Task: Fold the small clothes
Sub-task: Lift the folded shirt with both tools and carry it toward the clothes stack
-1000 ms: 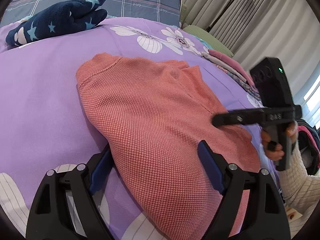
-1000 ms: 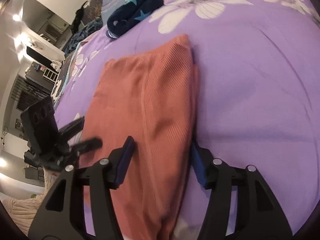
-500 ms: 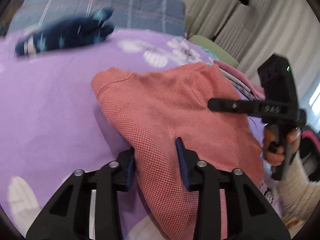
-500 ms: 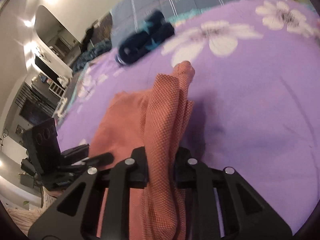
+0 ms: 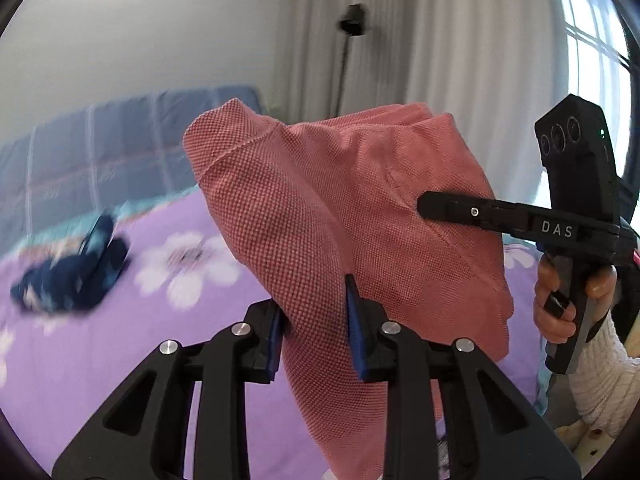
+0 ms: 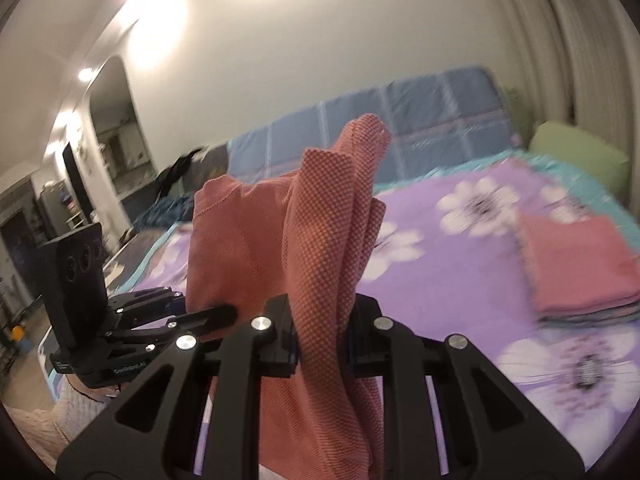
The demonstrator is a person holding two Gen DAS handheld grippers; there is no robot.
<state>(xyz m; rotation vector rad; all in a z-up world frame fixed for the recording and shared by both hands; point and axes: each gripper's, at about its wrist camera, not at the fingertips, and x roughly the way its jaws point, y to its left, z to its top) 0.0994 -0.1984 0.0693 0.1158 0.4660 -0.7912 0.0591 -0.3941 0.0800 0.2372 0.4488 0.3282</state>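
I had the garment (image 5: 340, 216) up off the bedspread (image 5: 100, 360), pinched between my left gripper (image 5: 316, 320) and right gripper (image 6: 322, 338), one at each side. A dark bundle (image 5: 72, 276) lay far left on the bed; a folded stack (image 6: 576, 264) sat to my right, pillows (image 6: 400, 120) behind.

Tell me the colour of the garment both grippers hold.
Salmon pink garment, seen best in the left wrist view.

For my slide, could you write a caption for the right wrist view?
Both grippers lift the folded orange garment above the purple bedspread.
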